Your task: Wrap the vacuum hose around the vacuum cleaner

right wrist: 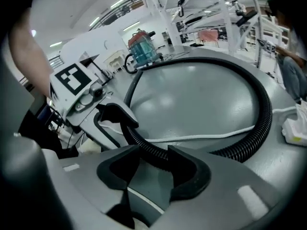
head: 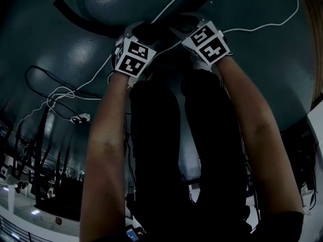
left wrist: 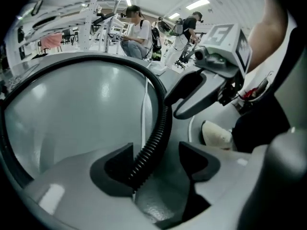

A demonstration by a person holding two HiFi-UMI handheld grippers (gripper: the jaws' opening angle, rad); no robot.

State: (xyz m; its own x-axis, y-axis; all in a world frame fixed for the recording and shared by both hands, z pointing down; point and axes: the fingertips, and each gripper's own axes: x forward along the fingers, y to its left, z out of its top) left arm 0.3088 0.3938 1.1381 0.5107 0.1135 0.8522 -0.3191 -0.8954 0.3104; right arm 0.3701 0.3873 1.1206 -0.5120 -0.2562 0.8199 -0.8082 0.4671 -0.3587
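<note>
The vacuum hose lies in a wide loop on the grey floor. The left tool and the right tool both straddle the hose, released, and it runs lengthwise away between each tool's jaws.

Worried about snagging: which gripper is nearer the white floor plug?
Left. In the head view the left gripper is up-right of the white plug; the right gripper is farther right.
</note>
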